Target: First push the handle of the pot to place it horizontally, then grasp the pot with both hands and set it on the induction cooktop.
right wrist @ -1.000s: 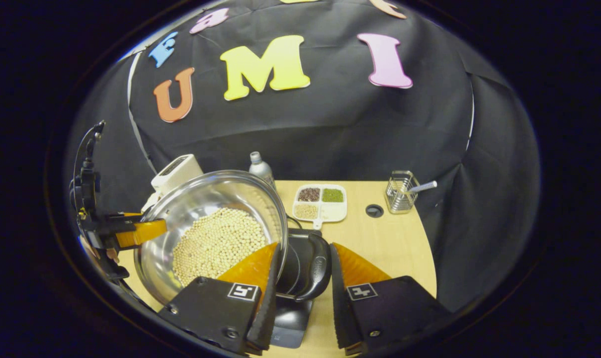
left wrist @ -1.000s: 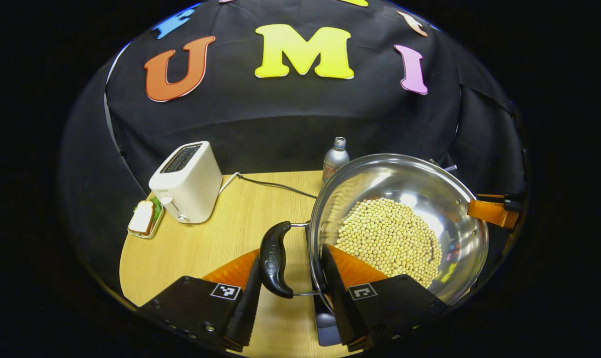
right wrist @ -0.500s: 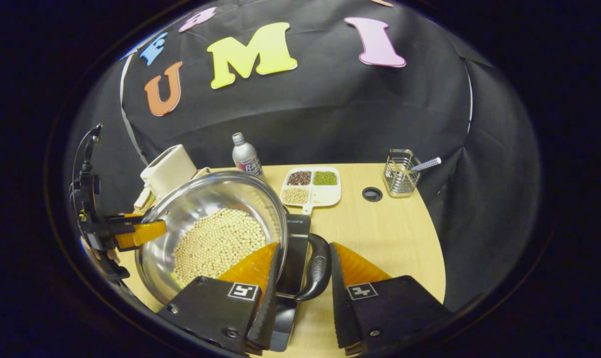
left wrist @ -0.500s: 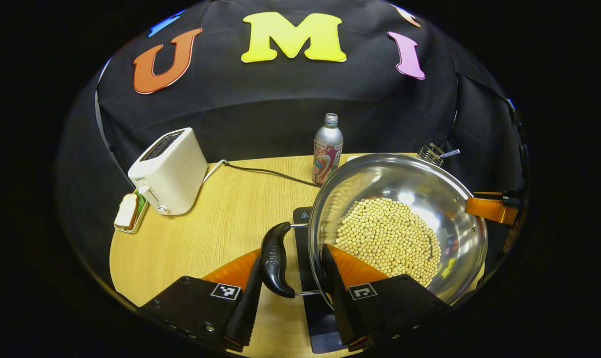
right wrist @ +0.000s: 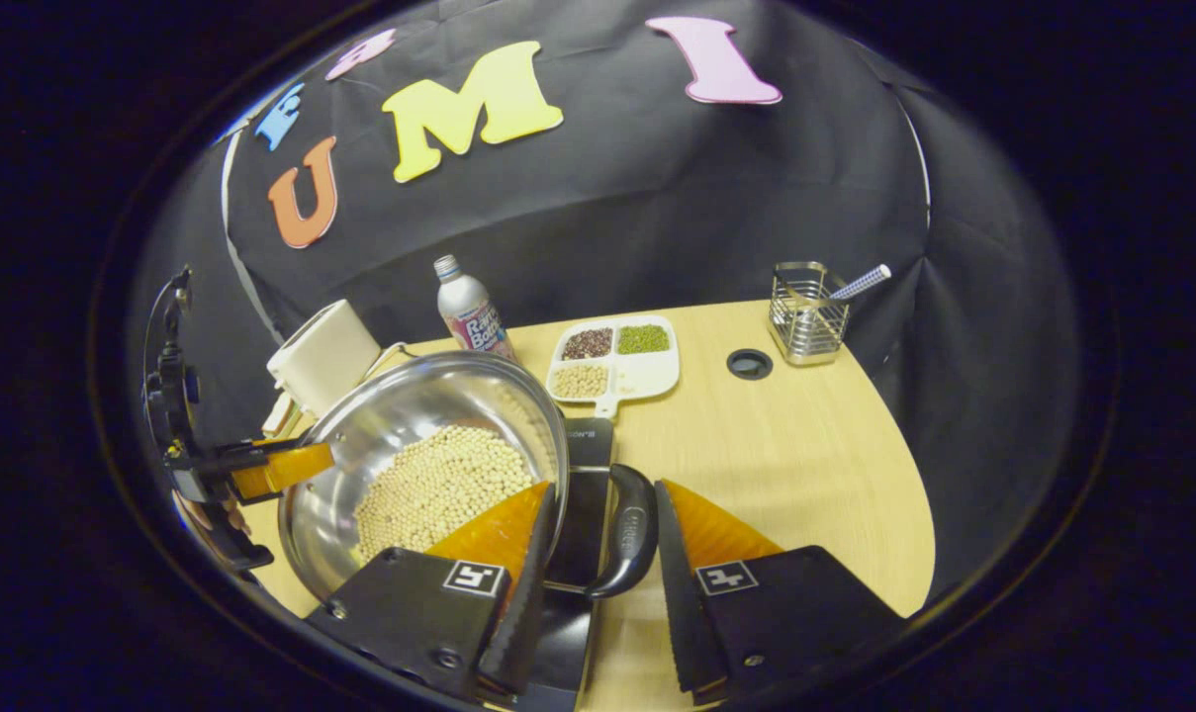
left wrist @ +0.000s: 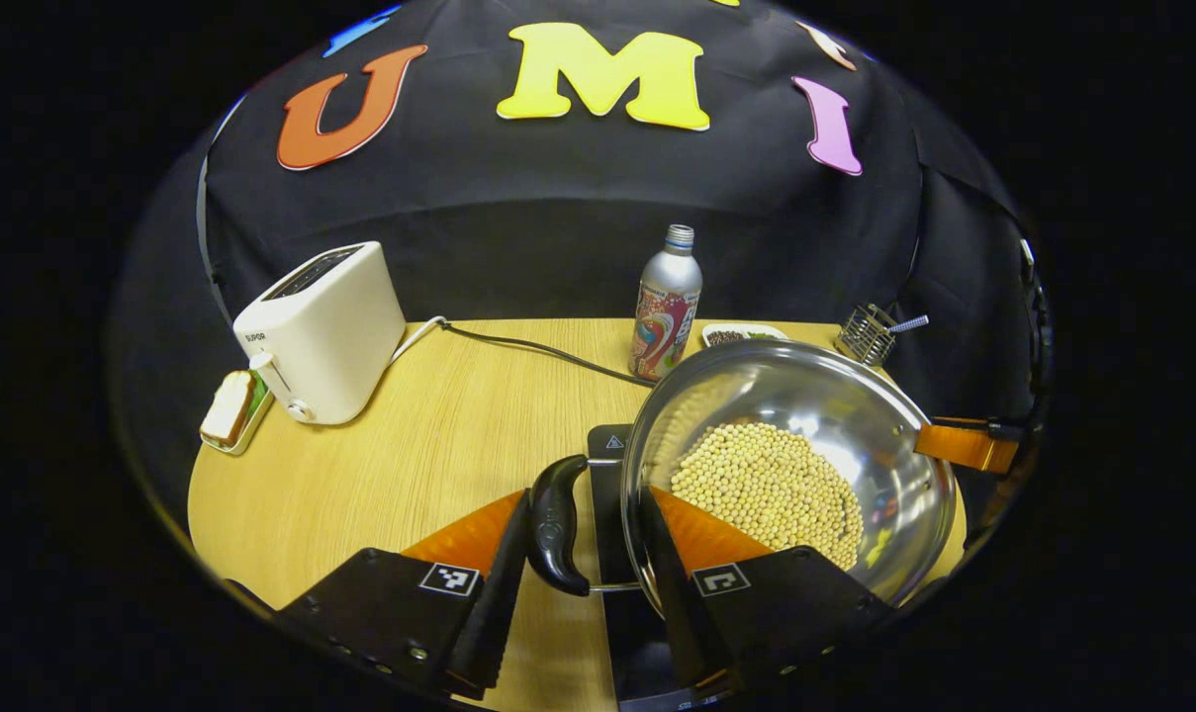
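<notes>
Pot (left wrist: 835,415) handles between both grippers' fingers — apparently gripped.

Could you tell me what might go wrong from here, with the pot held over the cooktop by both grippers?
1. The pot is full of loose beans; any tilt could spill them over the rim.
2. The left gripper and the right gripper each straddle a thin side handle, so one could slip.
3. It could land off-centre on the cooktop.

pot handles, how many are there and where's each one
2. One pot handle sits on the pot's left side between the left gripper's fingers; the other is on its right side between the right gripper's fingers.
</notes>
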Demonstrator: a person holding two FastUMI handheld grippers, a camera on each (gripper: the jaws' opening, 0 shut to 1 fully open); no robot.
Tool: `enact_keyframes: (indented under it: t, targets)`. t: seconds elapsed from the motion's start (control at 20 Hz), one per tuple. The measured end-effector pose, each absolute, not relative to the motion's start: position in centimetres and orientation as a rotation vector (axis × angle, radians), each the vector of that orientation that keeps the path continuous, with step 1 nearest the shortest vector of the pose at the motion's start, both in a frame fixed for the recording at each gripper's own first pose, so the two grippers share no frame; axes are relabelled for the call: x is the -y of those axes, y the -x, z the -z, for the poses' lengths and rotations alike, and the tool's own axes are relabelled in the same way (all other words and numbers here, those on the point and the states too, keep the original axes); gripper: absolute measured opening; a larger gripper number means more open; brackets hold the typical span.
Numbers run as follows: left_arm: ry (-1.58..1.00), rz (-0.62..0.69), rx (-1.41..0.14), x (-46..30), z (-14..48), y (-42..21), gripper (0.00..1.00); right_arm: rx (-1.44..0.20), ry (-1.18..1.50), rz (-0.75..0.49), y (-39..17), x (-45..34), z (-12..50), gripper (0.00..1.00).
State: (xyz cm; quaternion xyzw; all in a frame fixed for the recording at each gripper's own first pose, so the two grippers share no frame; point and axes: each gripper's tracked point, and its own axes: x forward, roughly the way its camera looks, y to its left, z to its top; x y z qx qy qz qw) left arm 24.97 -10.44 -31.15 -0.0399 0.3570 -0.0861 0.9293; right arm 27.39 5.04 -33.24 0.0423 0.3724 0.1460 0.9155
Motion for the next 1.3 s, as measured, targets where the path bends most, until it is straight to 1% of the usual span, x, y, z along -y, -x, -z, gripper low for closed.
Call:
enact_keyframes:
  t: [0.1, 0.15, 0.2, 0.25, 0.3, 0.35, 0.4, 0.45, 0.5, 0.55, 0.6, 0.65, 0.75, 0.8, 0.85, 0.9, 0.95, 1.1, 1.3]
  targets:
    - [0.100, 0.180, -0.727, 10.4, 31.1, -25.0, 0.63, -0.758, -0.096, -0.290, -27.3, -4.8, 33.2, 0.60]
    - [0.115, 0.178, -0.721, 10.5, 31.0, -25.0, 0.63, -0.749, -0.095, -0.281, -27.4, -4.7, 33.2, 0.64]
    - [0.130, 0.178, -0.716, 10.5, 31.0, -24.9, 0.63, -0.738, -0.084, -0.276, -27.4, -4.5, 33.2, 0.66]
    - [0.139, 0.183, -0.708, 10.6, 31.0, -24.7, 0.63, -0.721, -0.075, -0.269, -27.5, -4.4, 33.2, 0.71]
    - [0.145, 0.197, -0.705, 10.8, 30.9, -24.3, 0.69, -0.703, -0.067, -0.247, -27.5, -3.9, 33.1, 0.70]
    - [0.144, 0.202, -0.702, 10.7, 30.7, -23.8, 0.74, -0.681, -0.068, -0.245, -27.2, -3.7, 32.9, 0.80]
    - [0.139, 0.184, -0.685, 10.2, 30.5, -23.8, 0.77, -0.660, -0.072, -0.249, -27.1, -3.8, 32.6, 0.85]
    - [0.134, 0.160, -0.659, 9.6, 30.0, -23.7, 0.82, -0.640, -0.071, -0.252, -26.6, -3.7, 32.3, 0.86]
    - [0.125, 0.133, -0.627, 8.9, 29.2, -23.4, 0.86, -0.619, -0.071, -0.253, -26.0, -3.5, 32.0, 0.89]
    - [0.113, 0.103, -0.594, 8.2, 28.5, -23.2, 0.95, -0.599, -0.076, -0.255, -25.4, -3.5, 31.5, 0.89]
    - [0.117, 0.096, -0.570, 8.2, 27.6, -22.5, 0.98, -0.582, -0.086, -0.268, -24.6, -3.6, 30.9, 0.87]
    - [0.129, 0.110, -0.537, 8.6, 26.8, -21.9, 0.97, -0.565, -0.103, -0.280, -23.6, -3.9, 30.3, 0.82]
    - [0.144, 0.115, -0.474, 8.8, 24.8, -20.3, 0.95, -0.534, -0.131, -0.287, -21.6, -3.9, 29.4, 0.83]
    - [0.136, 0.096, -0.449, 8.2, 24.1, -19.4, 0.96, -0.521, -0.133, -0.278, -20.5, -3.6, 29.2, 0.83]
    - [0.118, 0.070, -0.428, 7.6, 23.4, -18.4, 0.96, -0.502, -0.130, -0.266, -19.6, -3.3, 28.8, 0.95]
    - [0.100, 0.058, -0.396, 7.4, 22.6, -17.4, 0.96, -0.479, -0.127, -0.252, -18.3, -2.9, 28.4, 0.99]
    - [0.090, 0.048, -0.373, 7.4, 21.8, -16.3, 0.96, -0.458, -0.127, -0.241, -17.3, -2.7, 28.2, 0.96]
    - [0.096, 0.060, -0.320, 8.0, 20.2, -12.2, 0.96, -0.426, -0.121, -0.213, -13.8, -1.8, 27.7, 0.96]
    - [0.084, 0.087, -0.276, 8.6, 18.6, -7.3, 0.96, -0.358, -0.118, -0.195, -9.2, -0.8, 25.5, 0.98]
